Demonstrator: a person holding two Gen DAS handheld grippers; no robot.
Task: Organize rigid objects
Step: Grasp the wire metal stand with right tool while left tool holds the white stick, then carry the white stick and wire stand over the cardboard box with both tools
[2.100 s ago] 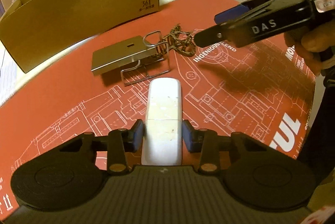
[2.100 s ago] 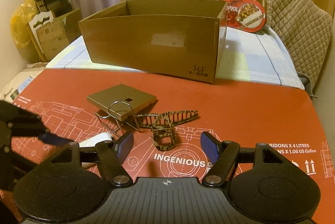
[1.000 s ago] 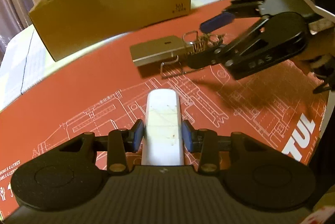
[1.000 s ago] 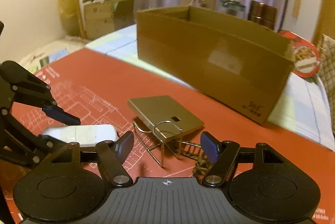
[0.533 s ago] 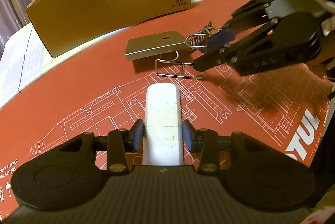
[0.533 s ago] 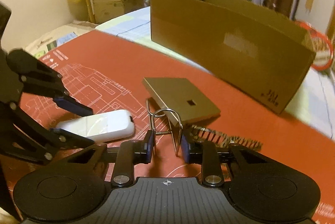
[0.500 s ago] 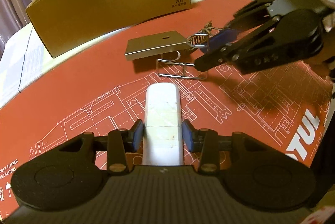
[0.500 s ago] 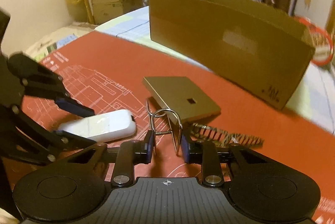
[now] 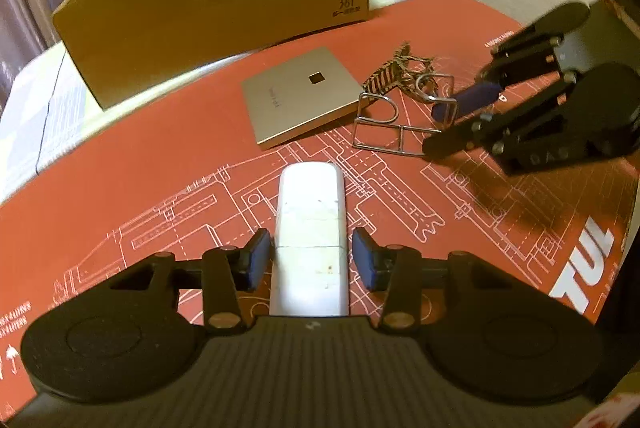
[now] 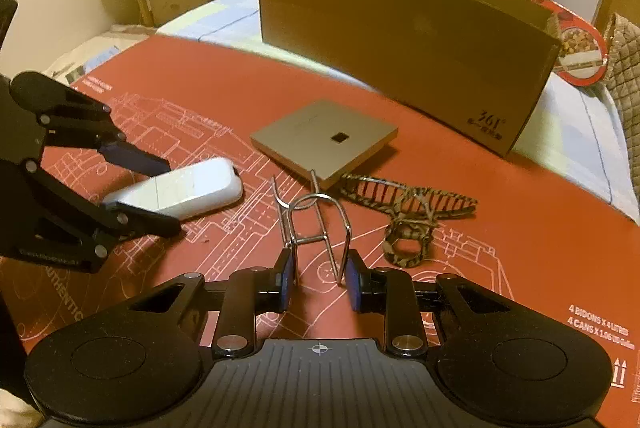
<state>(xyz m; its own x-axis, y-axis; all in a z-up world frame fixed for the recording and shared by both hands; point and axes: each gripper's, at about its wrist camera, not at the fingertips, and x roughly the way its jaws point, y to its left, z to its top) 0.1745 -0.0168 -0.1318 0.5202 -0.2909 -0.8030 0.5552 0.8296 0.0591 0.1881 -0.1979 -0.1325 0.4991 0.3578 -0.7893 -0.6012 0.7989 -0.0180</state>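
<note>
While the open cardboard box (image 10: 404, 40) stands at the far side of the red mat (image 9: 132, 188) on the counter, the sorting is at its pick-up step; nearer than the box lies the flat gold case (image 10: 324, 140), just nearer again the wire rack (image 10: 316, 224) with the patterned hair claw (image 10: 408, 212) beside it; the right tongs (image 10: 318, 284) are closed on the rack's wire loops; the left tongs (image 9: 312, 260) straddle the white remote (image 9: 310, 228), their jaws opening with small gaps at the pads. Next, I judge, the rack needs a level lift toward the box, clear of the case's edge.
</note>
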